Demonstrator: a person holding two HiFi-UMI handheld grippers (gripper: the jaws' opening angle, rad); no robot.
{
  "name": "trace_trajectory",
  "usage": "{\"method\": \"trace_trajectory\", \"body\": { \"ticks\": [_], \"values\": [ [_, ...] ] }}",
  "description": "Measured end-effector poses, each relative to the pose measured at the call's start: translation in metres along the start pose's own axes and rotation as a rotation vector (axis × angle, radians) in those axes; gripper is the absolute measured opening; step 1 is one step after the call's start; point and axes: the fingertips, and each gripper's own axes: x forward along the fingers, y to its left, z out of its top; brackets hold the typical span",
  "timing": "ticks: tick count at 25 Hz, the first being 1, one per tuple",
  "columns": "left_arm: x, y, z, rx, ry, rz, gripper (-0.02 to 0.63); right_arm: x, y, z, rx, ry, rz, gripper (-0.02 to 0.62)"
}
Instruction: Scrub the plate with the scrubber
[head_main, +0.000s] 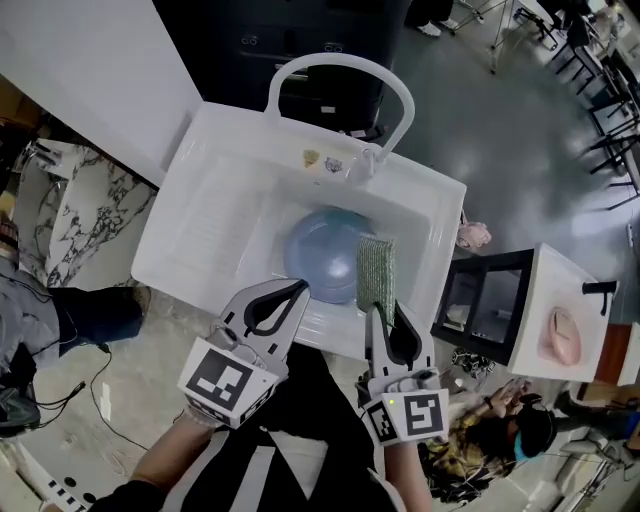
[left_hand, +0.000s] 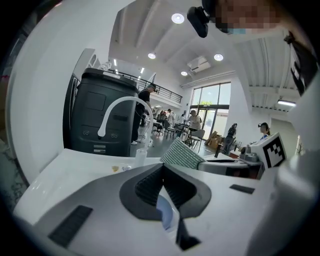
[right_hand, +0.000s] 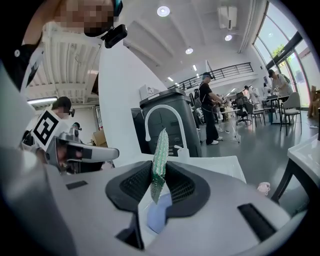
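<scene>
A round blue plate (head_main: 322, 250) lies in the basin of a white sink (head_main: 200, 190). My right gripper (head_main: 381, 310) is shut on a green scrubber (head_main: 375, 270), which stands on edge over the plate's right side. In the right gripper view the scrubber (right_hand: 161, 150) sticks up from between the pads of the right gripper (right_hand: 159, 172), with the plate (right_hand: 157, 215) below. My left gripper (head_main: 297, 290) hovers at the plate's near-left rim. In the left gripper view the left gripper (left_hand: 163, 175) is shut with nothing between its pads; the plate (left_hand: 165, 212) shows beneath and the scrubber (left_hand: 182, 155) lies beyond.
A white arched faucet (head_main: 340, 70) stands at the sink's far edge beside a small white bottle (head_main: 365, 165). A marble-patterned counter (head_main: 80, 210) lies to the left. At the right a white cabinet (head_main: 530, 300) carries a pink object (head_main: 560, 335). A person (head_main: 500, 420) crouches at lower right.
</scene>
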Motion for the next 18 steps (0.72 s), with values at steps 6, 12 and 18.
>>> {"method": "trace_trajectory", "body": {
  "ticks": [6,12,18],
  "values": [
    [0.008,-0.003,0.0,-0.001,-0.004,0.046,-0.002,0.009,-0.009,0.002,-0.013,0.001,0.056,0.091],
    [0.012,-0.003,0.001,-0.002,-0.005,0.084,-0.002,0.014,-0.013,0.004,-0.026,0.002,0.095,0.091],
    [0.009,-0.003,-0.003,-0.003,0.006,0.108,-0.002,0.01,-0.015,0.0,-0.018,0.009,0.103,0.091]
  ]
}}
